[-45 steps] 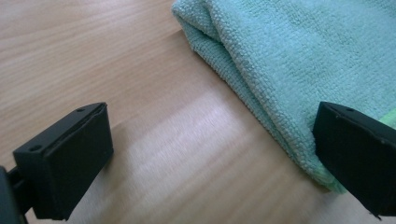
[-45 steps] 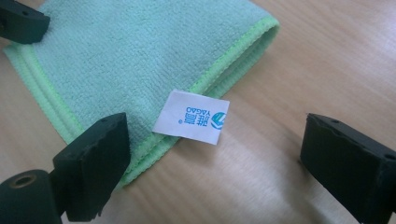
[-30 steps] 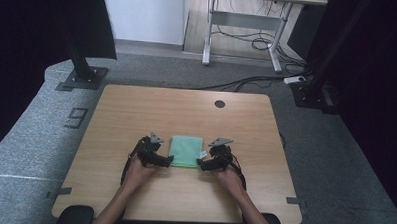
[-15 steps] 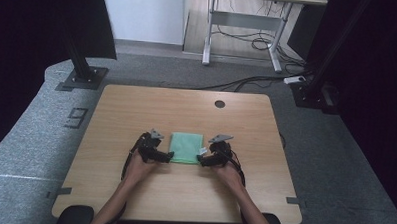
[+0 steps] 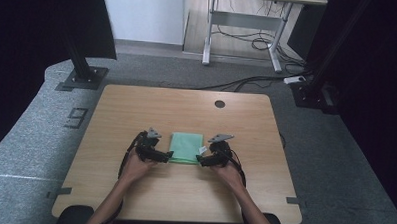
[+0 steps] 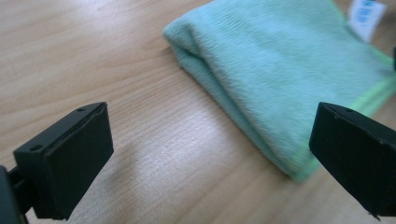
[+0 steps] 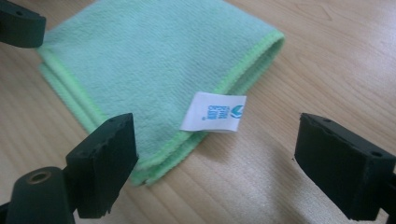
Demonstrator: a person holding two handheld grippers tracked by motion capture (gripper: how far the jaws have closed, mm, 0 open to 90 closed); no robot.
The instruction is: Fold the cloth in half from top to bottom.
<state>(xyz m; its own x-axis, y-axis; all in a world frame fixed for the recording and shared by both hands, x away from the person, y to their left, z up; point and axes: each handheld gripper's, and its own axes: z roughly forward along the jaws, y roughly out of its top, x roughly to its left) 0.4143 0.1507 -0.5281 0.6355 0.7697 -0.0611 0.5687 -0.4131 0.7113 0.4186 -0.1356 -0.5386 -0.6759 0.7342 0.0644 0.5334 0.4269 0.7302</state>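
Lying flat on the wooden table (image 5: 136,110), near the person's edge & roughly mid-width, is a folded green cloth (image 5: 187,147). Folded into a neat rectangle, several layers visible at the edges, brighter green stitched hem along the border. White label (image 7: 214,112) w/ blue print sticks out from one hem, at the corner nearest the right gripper; the label rests on the tabletop beside the cloth.

Left gripper (image 5: 161,154): sits at the cloth's left side, near-edge corner, low over the table. Jaws spread wide. In the left gripper view one pad (image 6: 70,163) stands over bare wood, the other is just beside the cloth's folded edge; neither presses the fabric. Nothing gripped.

Right gripper (image 5: 205,160): mirrors it at the cloth's right near corner. Jaws wide apart, having just been closing slightly; the labelled corner lies ahead of the gap betw. the pads, not pinched. Left-hand pad (image 7: 105,158) of that view overlaps the hem in the picture; contact can't be confirmed. Nothing gripped.

Both hands hold their grippers w/ forearms coming in from the near edge; a black cable trails back from each.

Surroundings: round cable hole (image 5: 220,103) near the table's far edge, well apart from the cloth. Grey carpet (image 5: 335,162) around the table, a desk frame (image 5: 244,23) w/ loose cables beyond.
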